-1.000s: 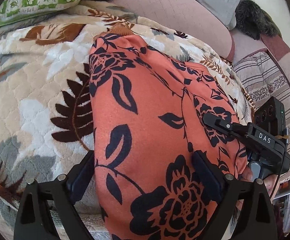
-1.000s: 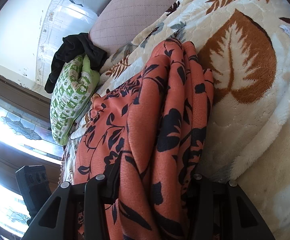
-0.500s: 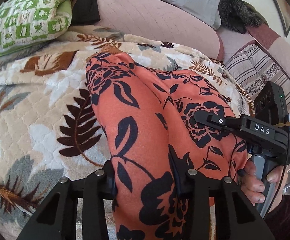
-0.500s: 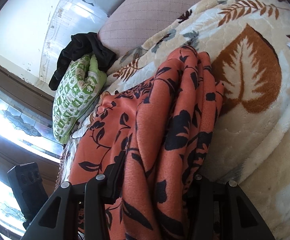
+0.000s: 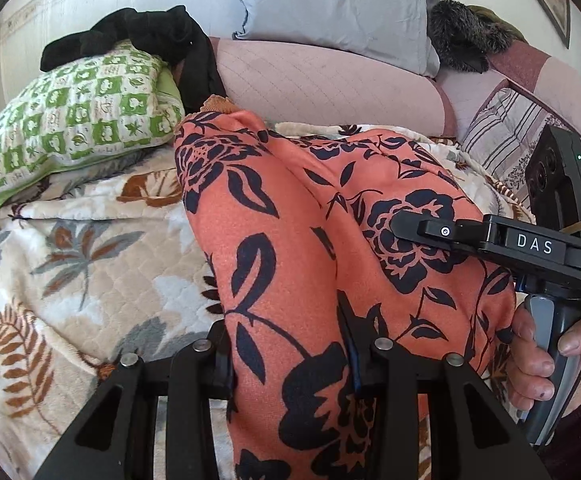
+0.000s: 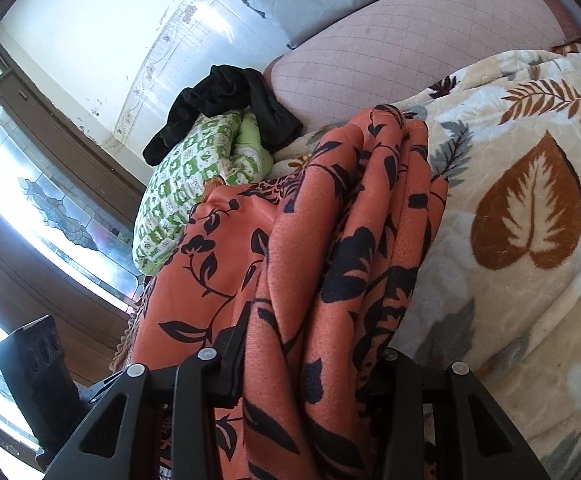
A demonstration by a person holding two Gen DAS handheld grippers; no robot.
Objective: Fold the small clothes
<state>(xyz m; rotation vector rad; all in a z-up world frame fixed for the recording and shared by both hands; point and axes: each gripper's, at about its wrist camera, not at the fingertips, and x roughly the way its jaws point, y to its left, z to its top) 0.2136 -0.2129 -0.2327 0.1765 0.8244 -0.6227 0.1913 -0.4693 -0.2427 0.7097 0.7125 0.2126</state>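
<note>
Both my claws, left gripper (image 5: 290, 364) and right gripper (image 6: 306, 360), are clamped on the soft, limp orange black-flowered fleece garment (image 5: 290, 216), light and droopy toward twelve o'clock, so I grip bunched edges

I was working in a home bedroom: a bed under a leaf-print blanket (image 5: 90, 264), a green checked pillow (image 5: 78, 120), grey pillow (image 5: 330, 4), a quilted pink bolster (image 6: 410, 48), and a leaded-glass window (image 6: 30, 200) beside it.
</note>
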